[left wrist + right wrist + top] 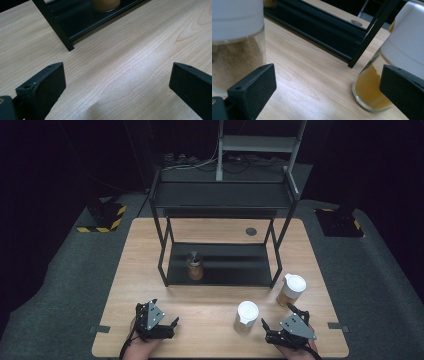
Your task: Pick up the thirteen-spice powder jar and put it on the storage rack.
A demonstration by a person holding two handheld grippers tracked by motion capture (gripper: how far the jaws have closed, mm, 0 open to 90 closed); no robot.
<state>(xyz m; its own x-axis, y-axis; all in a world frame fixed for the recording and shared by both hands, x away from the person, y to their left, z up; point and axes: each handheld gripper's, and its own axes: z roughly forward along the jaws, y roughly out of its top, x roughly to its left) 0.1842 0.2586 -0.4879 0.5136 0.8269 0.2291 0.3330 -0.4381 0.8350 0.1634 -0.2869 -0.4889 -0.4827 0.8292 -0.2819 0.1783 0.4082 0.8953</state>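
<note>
Right hand-held gripper (278, 318) spread, empty, near right on the light wooden desk (215, 330), between two white-lidded glass jars of powder: pale one (246, 316) just left, yellow one (291, 290) farther right. Left hand-held gripper (167, 314) spread, empty, near left; metal-lidded brown jar (194, 265) on black rack shelf (235, 265)

A lab-style recording space is suggested by a lone wooden table (150, 245), dark curtained surroundings, grey carpet, hazard-striped stand bases (102, 217) and floor cables (200, 162).
</note>
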